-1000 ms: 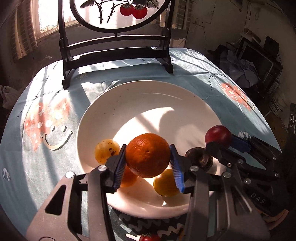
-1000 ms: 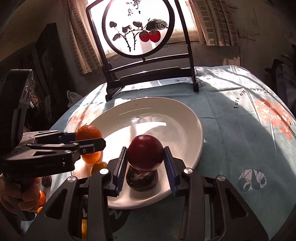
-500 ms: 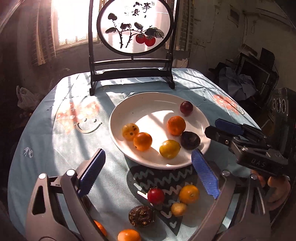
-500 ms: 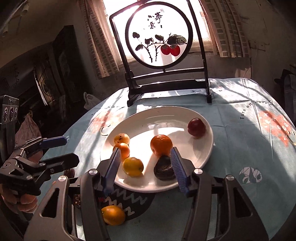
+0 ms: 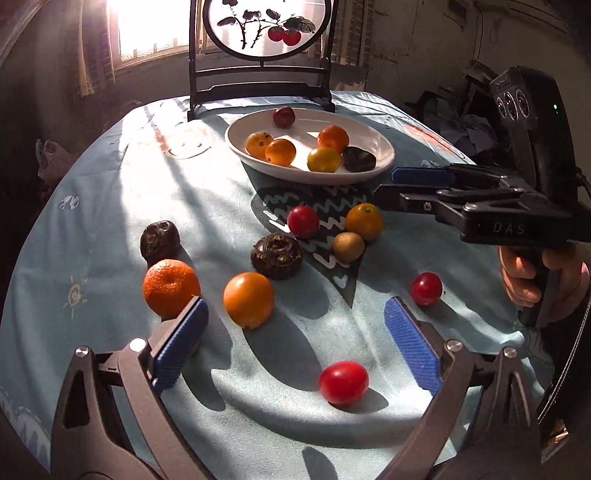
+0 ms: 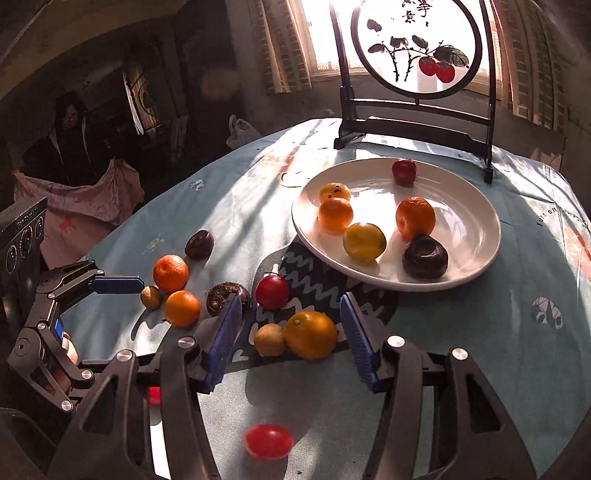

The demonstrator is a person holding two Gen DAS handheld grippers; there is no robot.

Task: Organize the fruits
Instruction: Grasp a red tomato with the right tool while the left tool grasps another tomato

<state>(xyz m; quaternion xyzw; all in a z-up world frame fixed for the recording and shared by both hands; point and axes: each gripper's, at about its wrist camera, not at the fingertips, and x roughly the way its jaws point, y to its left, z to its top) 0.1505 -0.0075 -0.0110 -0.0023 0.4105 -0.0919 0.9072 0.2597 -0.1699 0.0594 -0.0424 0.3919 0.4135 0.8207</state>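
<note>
A white plate [image 5: 384,157] [image 6: 476,225] at the far side holds several fruits: oranges, a yellow one, a red plum and a dark one. Loose fruits lie on the blue tablecloth nearer me: a smooth orange [image 5: 248,300], a mandarin [image 5: 171,287], a dark round fruit [image 5: 276,255], red fruits [image 5: 343,382] [image 5: 426,289] [image 5: 303,221], an orange [image 6: 311,334] and a small tan fruit [image 6: 269,339]. My left gripper [image 5: 295,339] is open and empty above the cloth. My right gripper [image 6: 291,339] is open and empty, with the orange and tan fruit between its fingers' line.
A black-framed round screen with painted persimmons [image 5: 262,26] stands behind the plate. The right gripper shows in the left wrist view [image 5: 417,184]; the left one shows in the right wrist view [image 6: 114,284]. A person [image 6: 70,125] sits in the dark background at the left.
Both grippers let go of their fruits on the plate, opened, and pulled back toward me. The mandarin and red plum now lie on the plate. Loose fruits have come into view.
</note>
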